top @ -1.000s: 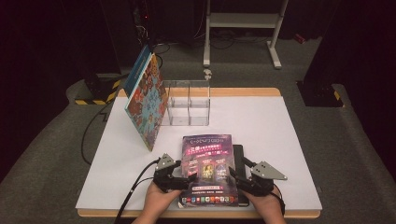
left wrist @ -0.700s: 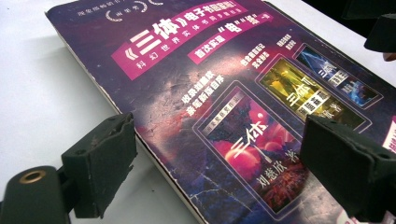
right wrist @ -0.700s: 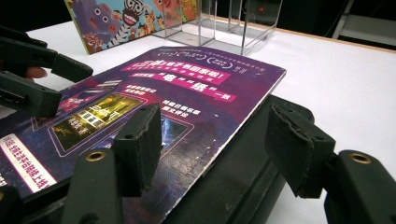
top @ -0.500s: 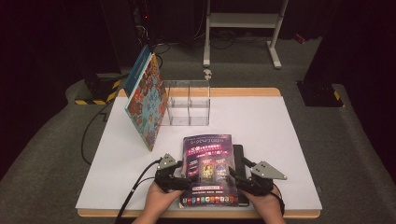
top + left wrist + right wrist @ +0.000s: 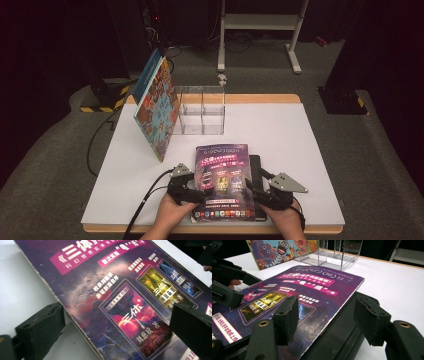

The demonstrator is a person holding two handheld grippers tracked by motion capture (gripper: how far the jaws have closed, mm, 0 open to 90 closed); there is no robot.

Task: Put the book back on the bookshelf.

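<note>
Carefully now: both grippers, left gripper (image 5: 192,186) and right gripper (image 5: 256,189), are straddling the purple book's (image 5: 222,180) edges with jaws wide, the left's just widened, gripping nothing; they should close squarely before lifting.

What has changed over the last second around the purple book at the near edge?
The left gripper has just been opening its jaws a little further, straddling the left edge of the purple book without pressing it. The right gripper, both hands, the book and the leaning picture book kept their places.
</note>
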